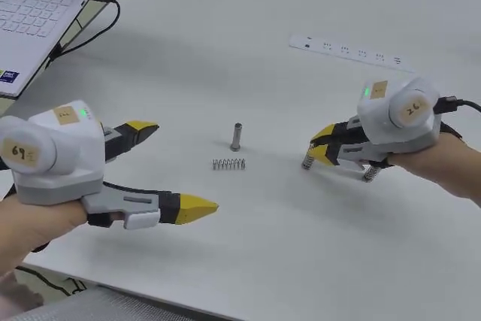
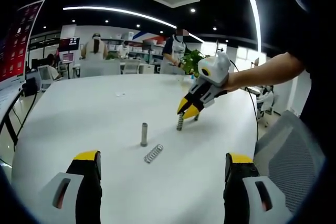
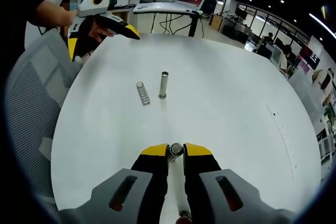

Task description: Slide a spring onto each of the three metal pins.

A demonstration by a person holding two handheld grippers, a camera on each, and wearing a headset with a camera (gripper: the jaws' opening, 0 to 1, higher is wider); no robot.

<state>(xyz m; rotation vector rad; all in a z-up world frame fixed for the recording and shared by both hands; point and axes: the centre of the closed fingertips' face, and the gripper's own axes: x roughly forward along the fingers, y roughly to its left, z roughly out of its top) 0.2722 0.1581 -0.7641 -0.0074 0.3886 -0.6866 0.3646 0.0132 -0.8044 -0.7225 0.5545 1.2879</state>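
The left tongs [image 1: 174, 166] hang spread wide over the white desk [image 1: 225, 43]; the right tongs [image 1: 322, 146] pinch a spring-sleeved pin [image 3: 176, 149] (held low, close to the desk); mid-desk, between the two, a bare pin [image 1: 236, 137] stands upright; a loose spring [image 1: 228, 164] lies just beside it.
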